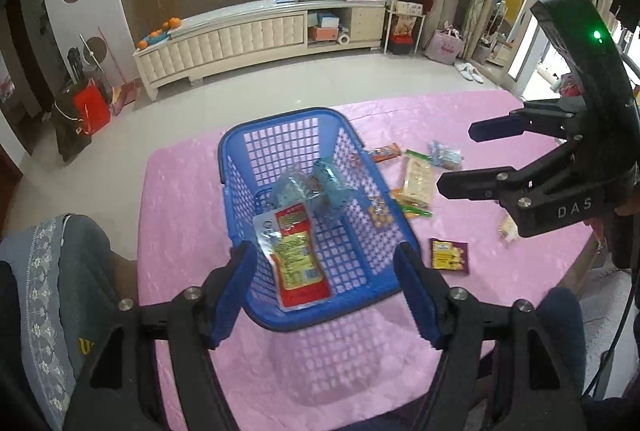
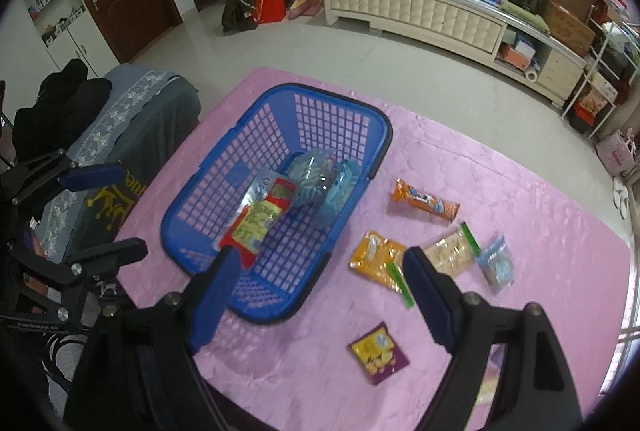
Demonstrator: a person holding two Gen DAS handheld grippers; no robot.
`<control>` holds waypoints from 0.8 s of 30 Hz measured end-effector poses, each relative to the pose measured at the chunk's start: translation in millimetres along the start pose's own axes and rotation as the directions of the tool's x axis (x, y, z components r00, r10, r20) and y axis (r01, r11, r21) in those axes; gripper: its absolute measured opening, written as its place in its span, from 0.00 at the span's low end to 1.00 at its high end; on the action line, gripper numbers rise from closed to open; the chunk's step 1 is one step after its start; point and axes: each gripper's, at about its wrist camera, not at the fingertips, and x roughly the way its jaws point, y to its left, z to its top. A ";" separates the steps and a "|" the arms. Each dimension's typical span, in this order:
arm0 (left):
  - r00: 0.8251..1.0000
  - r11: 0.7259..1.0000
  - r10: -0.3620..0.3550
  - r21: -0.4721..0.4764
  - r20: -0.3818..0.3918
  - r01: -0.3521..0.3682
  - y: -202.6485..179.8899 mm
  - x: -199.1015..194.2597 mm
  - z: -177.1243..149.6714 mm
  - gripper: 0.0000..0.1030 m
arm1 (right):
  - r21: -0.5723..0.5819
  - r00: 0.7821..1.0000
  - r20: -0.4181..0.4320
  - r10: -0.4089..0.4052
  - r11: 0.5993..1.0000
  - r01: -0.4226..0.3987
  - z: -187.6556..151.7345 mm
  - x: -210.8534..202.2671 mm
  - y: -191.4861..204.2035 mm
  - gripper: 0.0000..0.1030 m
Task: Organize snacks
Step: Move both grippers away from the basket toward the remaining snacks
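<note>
Snacks: partly sorted — some in the blue basket (image 2: pixel 280 159), the rest loose on the pink-covered counter (image 2: pixel 520 199).
Basket: on the counter, at about 10 o'clock from the loose packets in the right wrist view; mesh walls, mostly bare floor.
Already in: red-and-yellow packet (image 1: pixel 298 255) lying flat toward the near end; two pale blue packets (image 1: pixel 316 187) piled at 12 o'clock from it, deeper in.
Still out: orange tube packet (image 2: pixel 426 201) at 3 o'clock from the basket, just beside its rim; yellow packet (image 2: pixel 374 251) and green-edged cracker packet (image 2: pixel 450 251) side by side below that; small blue packet (image 2: pixel 496 265) at 3 o'clock from the crackers; purple-and-yellow packet (image 2: pixel 378 353) nearest the camera, at 6 o'clock; one more pale packet half hidden behind the right tongs in the left wrist view.
Left tongs (image 1: pixel 326 295): spread, nothing between them, hanging over the near end of the basket.
Right tongs (image 2: pixel 320 295): spread, empty, above the near corner of the basket and the counter beside it — no packet touched.
Progress: roughly a third done, judging by the count; six or so packets left.
Next: likely a reach by the right tongs toward the packets on its own side.
</note>
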 end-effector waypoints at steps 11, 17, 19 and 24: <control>0.999 0.999 -0.032 0.034 0.020 0.031 -55.7 -23.2 -11.8 0.72 | 0.086 0.999 0.039 -0.025 0.996 0.022 -53.3 -49.1 -16.7 0.84; 0.998 0.996 -0.063 0.067 0.019 0.062 -92.2 -19.4 -13.9 0.76 | 0.140 0.998 0.045 -0.040 0.990 0.033 -85.4 -65.4 -35.4 0.84; 0.997 0.993 -0.078 0.086 0.007 0.077 -106.1 -14.7 -14.0 0.76 | 0.167 0.998 0.042 -0.050 0.985 0.042 -98.6 -69.5 -46.6 0.84; 0.993 0.988 -0.115 0.104 -0.018 0.117 -133.9 -1.8 -18.4 0.76 | 0.258 0.999 0.020 -0.042 0.966 0.035 -131.5 -69.4 -71.6 0.84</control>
